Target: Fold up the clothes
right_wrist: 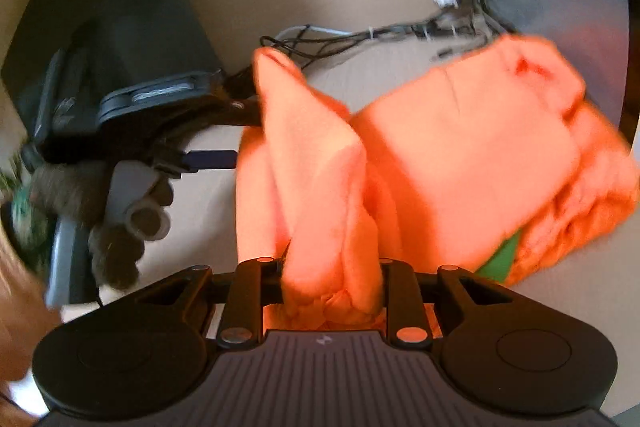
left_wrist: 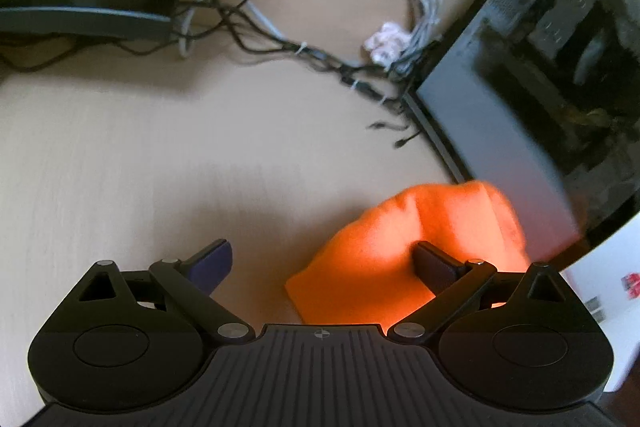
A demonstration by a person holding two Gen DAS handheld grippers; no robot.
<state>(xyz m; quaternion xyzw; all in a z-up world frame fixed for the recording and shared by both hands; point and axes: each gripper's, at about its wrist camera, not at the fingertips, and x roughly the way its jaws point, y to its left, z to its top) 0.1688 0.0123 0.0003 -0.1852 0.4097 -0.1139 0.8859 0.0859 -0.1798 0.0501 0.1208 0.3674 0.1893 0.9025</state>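
Warm, soft daylight; the orange cloth [right_wrist: 460,155] is overexposed and glows. Soft shadows lie on the surface [left_wrist: 120,155]. Both views bend strongly at the edges, and motion blur smears the cables [left_wrist: 248,27] and the dark background.

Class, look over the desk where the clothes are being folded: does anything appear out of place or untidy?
Yes. A tangle of black and grey cables sprawls loose across the beige desk, with a crumpled whitish wad lying beside it. The orange fleece garment is bunched unevenly, not flat, with a green patch peeking out underneath.
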